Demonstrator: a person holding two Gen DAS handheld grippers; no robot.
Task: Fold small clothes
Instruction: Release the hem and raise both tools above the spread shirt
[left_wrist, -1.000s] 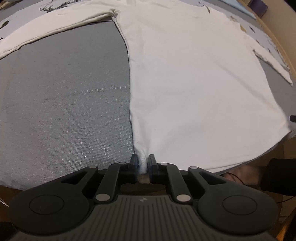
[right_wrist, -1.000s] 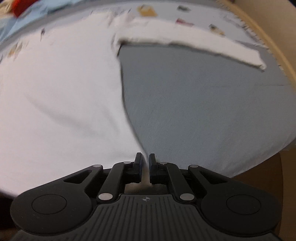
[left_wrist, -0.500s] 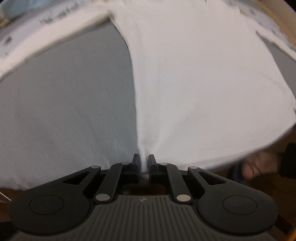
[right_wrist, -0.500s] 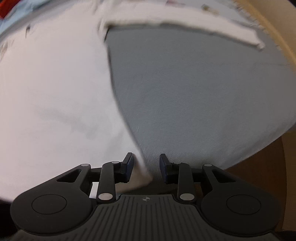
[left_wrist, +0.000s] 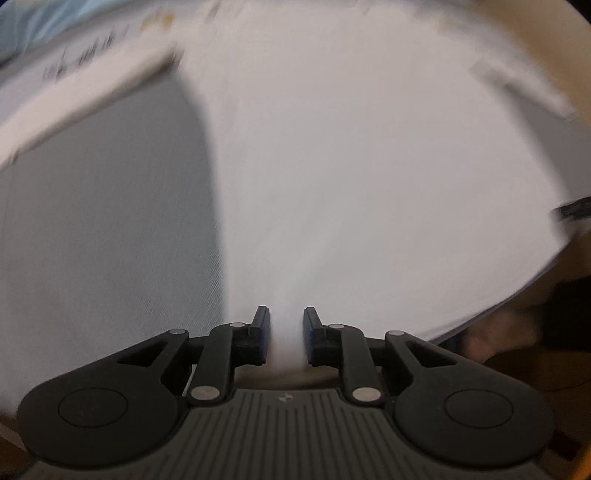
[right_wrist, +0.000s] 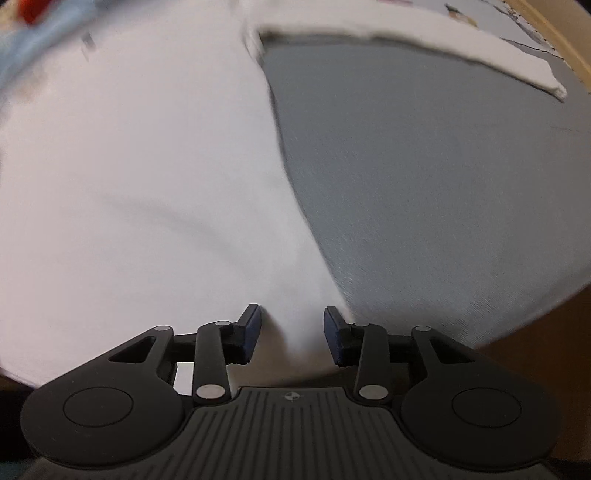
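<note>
Grey cloth (right_wrist: 443, 166) carries the white shirt (left_wrist: 351, 166) lying flat, sleeves out; my left tongs (left_wrist: 286, 334) sit slightly parted around its hem corner; my right tongs (right_wrist: 291, 338) gape wider around theirs (neither pinching, I judge).

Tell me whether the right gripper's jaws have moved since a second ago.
Yes. The right gripper, shut before, now stands open, its fingers spread either side of the white shirt corner on the grey cloth.
</note>
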